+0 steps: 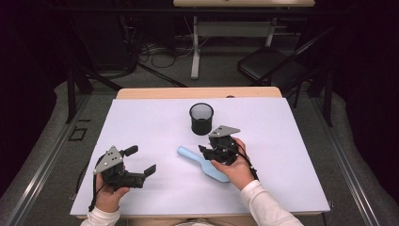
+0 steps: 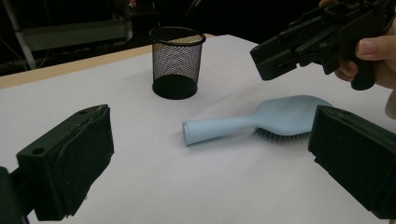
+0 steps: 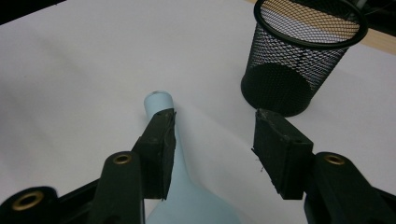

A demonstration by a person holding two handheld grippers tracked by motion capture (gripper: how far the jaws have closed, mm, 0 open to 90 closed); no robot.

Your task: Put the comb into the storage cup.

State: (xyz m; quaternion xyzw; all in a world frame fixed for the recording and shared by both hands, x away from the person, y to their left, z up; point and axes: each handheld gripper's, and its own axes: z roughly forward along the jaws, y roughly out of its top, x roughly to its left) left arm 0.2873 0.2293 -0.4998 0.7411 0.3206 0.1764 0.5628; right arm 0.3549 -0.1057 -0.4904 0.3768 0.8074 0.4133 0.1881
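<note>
A light blue hairbrush (image 1: 195,159) lies bristles down on the white table cover (image 1: 282,155), its handle pointing left and away. My right gripper (image 1: 207,149) hovers just over the handle, jaws apart and not pressing on it. In the right gripper view the handle (image 3: 158,103) runs under the left jaw, with the gripper (image 3: 212,140) aimed past it toward the black mesh cup (image 3: 299,60). My left gripper (image 1: 141,160) rests at the near left, wide open and with nothing between its fingers. From the left gripper view (image 2: 210,158) I see the brush (image 2: 261,119) and the right gripper (image 2: 280,56) above it.
The mesh cup (image 1: 201,118) stands upright just beyond the brush, close to the right gripper. The wooden table edge (image 1: 197,92) runs along the back. Beyond it are a black chair (image 1: 268,63), a desk leg and cables on the floor.
</note>
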